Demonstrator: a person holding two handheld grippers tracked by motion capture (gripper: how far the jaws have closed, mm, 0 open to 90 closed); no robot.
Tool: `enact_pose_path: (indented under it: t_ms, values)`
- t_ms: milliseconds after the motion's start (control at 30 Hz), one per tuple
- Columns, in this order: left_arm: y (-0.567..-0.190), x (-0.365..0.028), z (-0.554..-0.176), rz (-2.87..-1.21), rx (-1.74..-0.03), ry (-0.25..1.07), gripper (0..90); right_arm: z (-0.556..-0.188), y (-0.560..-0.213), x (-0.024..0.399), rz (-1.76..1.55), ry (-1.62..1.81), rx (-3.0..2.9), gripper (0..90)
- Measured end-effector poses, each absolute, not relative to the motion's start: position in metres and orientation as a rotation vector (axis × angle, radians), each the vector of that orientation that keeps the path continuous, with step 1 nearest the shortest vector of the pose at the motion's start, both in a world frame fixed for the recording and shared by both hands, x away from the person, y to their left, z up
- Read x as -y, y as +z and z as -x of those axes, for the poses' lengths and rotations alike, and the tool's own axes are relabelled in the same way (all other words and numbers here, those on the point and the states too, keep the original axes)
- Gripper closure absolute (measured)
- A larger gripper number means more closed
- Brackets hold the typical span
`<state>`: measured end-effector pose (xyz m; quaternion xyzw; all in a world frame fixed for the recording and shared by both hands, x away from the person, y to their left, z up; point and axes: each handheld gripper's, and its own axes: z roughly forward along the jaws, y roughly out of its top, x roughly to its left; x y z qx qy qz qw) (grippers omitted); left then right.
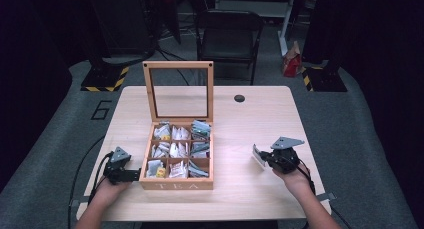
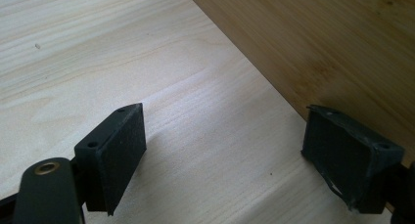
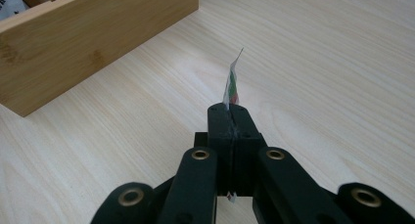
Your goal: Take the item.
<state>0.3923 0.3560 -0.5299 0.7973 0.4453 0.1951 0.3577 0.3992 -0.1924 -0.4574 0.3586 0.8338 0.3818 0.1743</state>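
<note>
tea bag pinched beside open tea box (image 1: 177, 154)
right gripper (image 3: 234, 111) clamped tight on tea bag (image 3: 233, 84) above bench (image 1: 240, 129); left gripper (image 2: 225, 158) fingers wide apart, empty, against box wall.

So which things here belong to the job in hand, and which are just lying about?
In the job, judging by the hands:
- tea box, lid up, packets in its compartments
- tea packet clamped in the right tongs
- left tongs, open beside the box's outer wall

Lying about:
- folding chair beyond the table
- red bag on the floor
- round hole in the table
</note>
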Motion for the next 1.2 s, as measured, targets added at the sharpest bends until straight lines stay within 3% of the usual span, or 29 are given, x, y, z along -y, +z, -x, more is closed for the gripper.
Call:
enact_pose_path:
  t_ms: [1200]
  values:
    - [-0.530,-0.356,-0.392,-2.057,-1.149,0.503,15.8,-0.390,-0.490,0.167,-0.961,1.025,-2.496,88.5]
